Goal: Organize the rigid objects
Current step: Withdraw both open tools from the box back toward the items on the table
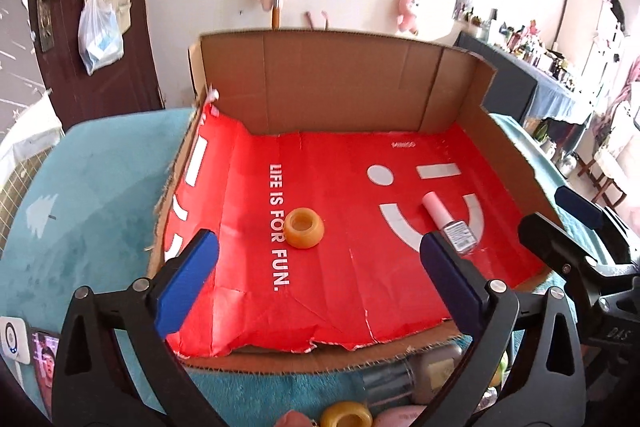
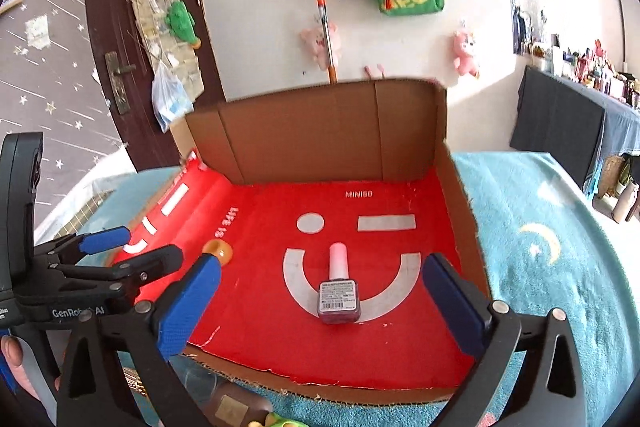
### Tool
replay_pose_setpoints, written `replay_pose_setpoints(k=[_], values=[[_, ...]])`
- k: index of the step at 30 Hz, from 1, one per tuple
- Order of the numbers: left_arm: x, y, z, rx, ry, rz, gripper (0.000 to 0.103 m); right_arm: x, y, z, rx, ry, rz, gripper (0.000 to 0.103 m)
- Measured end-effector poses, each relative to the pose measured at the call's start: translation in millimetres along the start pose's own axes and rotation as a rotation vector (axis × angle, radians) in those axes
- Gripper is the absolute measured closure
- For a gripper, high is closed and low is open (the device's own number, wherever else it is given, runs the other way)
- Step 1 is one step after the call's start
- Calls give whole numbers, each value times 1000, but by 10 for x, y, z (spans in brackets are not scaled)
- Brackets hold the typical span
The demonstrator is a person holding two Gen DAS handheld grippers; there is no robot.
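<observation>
A cardboard tray lined with red paper lies on a teal cloth; it also shows in the right wrist view. An orange ring sits near the tray's middle and shows in the right wrist view too. A nail polish bottle with a pink cap lies on its side at the right, seen in the right wrist view as well. My left gripper is open and empty above the tray's front. My right gripper is open and empty, its jaws on either side of the bottle and nearer the camera.
Several small bottles and a second orange ring lie on the teal cloth in front of the tray. A phone lies at the left. A dark door and a wall with hung bags stand behind.
</observation>
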State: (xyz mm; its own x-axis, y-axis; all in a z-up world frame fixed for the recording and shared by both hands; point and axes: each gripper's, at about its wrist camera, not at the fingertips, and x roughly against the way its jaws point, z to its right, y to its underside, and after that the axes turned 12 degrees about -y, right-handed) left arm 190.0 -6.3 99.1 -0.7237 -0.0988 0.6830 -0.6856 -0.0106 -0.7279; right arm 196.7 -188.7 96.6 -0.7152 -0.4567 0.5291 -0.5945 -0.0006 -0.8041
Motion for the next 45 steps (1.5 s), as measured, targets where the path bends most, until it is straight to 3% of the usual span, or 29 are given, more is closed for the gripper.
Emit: replay_pose_setpoints(k=[13,28,36,45], values=[[404,218,31,-3,-13,61,0,476,84,-228,64,-14,124,0],[706,510,72,-28,-6,74,0,783,287,-421,84,-33,145,0],[825,738,39,11,-46,143,0,883,453,-498,99,-20,138,0],[797,936,-96,46,29,90,0,985,644,-531,95,-13,145,0]])
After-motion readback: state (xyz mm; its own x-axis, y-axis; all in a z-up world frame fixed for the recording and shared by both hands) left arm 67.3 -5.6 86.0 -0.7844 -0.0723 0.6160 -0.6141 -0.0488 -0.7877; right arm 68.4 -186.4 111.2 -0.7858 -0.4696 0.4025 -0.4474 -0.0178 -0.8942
